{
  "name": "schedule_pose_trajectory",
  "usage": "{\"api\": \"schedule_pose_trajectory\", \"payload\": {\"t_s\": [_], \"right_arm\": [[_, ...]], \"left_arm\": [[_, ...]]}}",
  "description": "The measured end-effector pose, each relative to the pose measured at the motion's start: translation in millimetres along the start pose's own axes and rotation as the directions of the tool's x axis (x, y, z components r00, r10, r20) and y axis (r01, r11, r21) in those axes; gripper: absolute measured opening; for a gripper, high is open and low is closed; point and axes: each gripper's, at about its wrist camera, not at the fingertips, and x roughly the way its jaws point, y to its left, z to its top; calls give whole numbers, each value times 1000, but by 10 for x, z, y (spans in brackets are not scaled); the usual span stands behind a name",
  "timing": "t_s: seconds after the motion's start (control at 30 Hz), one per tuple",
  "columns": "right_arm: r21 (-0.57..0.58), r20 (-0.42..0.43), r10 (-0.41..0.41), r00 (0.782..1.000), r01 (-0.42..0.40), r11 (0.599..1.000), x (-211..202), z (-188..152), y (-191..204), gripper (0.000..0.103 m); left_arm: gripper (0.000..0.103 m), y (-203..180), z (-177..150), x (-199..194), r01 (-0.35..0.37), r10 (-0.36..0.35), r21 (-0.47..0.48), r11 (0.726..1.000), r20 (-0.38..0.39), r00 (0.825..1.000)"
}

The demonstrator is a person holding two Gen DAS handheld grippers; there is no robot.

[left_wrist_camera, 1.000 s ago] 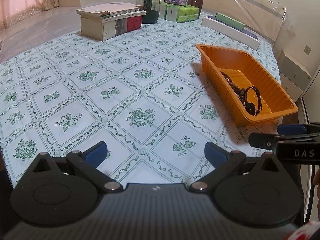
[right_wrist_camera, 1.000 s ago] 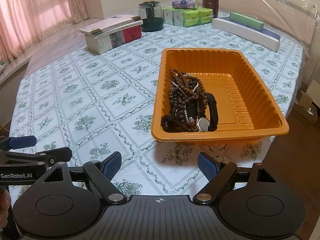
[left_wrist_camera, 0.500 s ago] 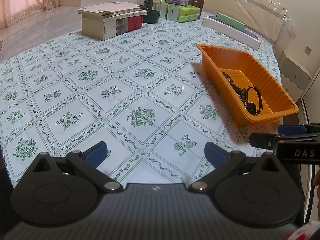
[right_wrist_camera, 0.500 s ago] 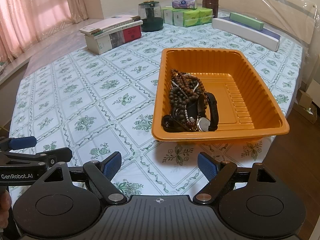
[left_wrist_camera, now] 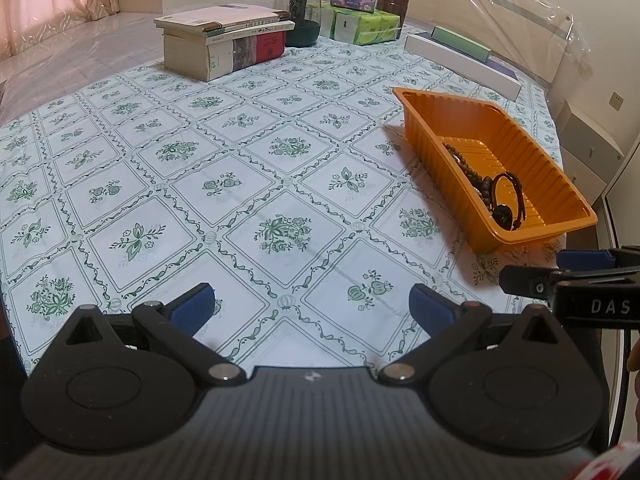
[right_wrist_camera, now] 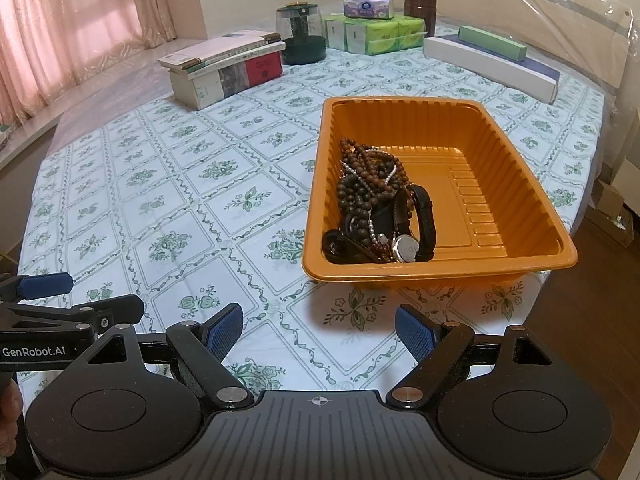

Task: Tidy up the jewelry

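Observation:
An orange plastic tray [right_wrist_camera: 516,184] stands on the patterned tablecloth near the table's front right edge. In it lies a heap of dark bead necklaces [right_wrist_camera: 366,182], a black strap [right_wrist_camera: 424,216] and a wristwatch [right_wrist_camera: 404,248]. The tray also shows in the left wrist view [left_wrist_camera: 540,168] at the right, with beads [left_wrist_camera: 464,164] and a black band [left_wrist_camera: 508,196] inside. My right gripper [right_wrist_camera: 319,330] is open and empty, just in front of the tray. My left gripper [left_wrist_camera: 312,308] is open and empty over bare cloth, left of the tray.
A stack of books [right_wrist_camera: 224,66], a dark glass jar [right_wrist_camera: 300,32], green tissue packs [right_wrist_camera: 372,34] and a long white box [right_wrist_camera: 492,66] stand along the far side. The table edge and wooden floor [right_wrist_camera: 592,320] lie at the right.
Both grippers stay open and nearly still. The left wrist view has shifted very slightly.

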Motion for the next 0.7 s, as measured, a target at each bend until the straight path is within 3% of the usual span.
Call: {"api": "schedule_pose_trajectory", "payload": {"t_s": [0.7], "right_arm": [[1,-3,-3,1000,3,1000,-4,-12,-22,83]], "left_arm": [[103,4,-15,11,3,-3,0,1000,-1,1000]]}}
